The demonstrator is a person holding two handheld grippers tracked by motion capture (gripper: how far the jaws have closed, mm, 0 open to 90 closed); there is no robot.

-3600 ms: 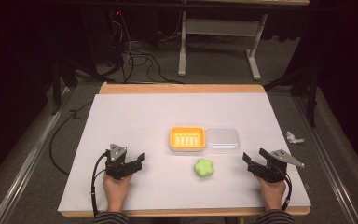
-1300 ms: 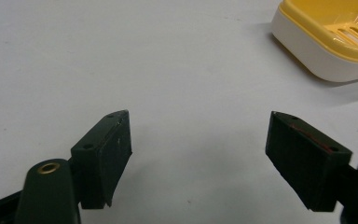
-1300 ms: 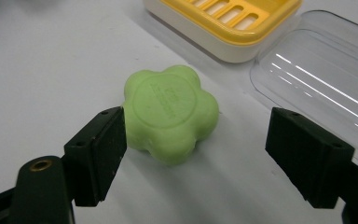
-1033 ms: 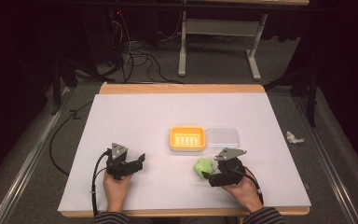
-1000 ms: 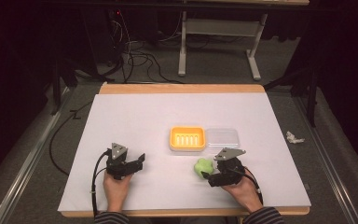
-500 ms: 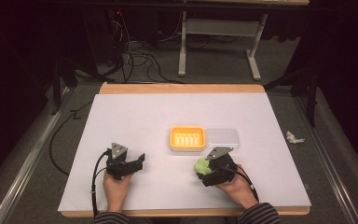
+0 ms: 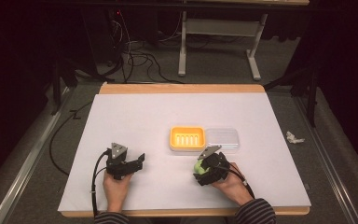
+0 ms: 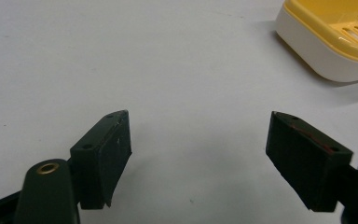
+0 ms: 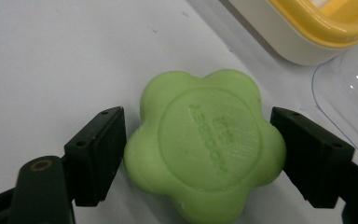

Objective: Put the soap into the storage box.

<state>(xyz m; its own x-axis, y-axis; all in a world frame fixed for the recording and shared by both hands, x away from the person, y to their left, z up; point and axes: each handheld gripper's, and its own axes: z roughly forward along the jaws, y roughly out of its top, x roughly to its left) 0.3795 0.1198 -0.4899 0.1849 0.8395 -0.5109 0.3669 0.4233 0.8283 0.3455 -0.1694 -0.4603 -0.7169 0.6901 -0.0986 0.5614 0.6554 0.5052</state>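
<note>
A green flower-shaped soap (image 9: 205,149) lies flat on the white table cover (image 7: 168,116), just in front of a yellow and white soap dish (image 7: 187,138). My right gripper (image 9: 197,140) is open, with one jaw on each side of the soap and close against its edges. From above, the soap (image 7: 197,166) peeks out at the left of the right gripper (image 7: 200,169). My left gripper (image 7: 140,162) rests near the front left, open, holding nothing. In the left gripper view, its jaws (image 8: 198,140) frame bare table, with the dish (image 8: 335,42) at the far right.
A clear plastic lid (image 7: 221,140) lies right of the dish, touching it, and its rim (image 9: 354,93) is near my right jaw. The table's wooden front edge (image 7: 182,213) runs just behind the hands. A crumpled white scrap (image 7: 294,137) lies on the floor at the right.
My right gripper has come in from the front right corner and slid left around the soap. The left gripper has stayed still.
</note>
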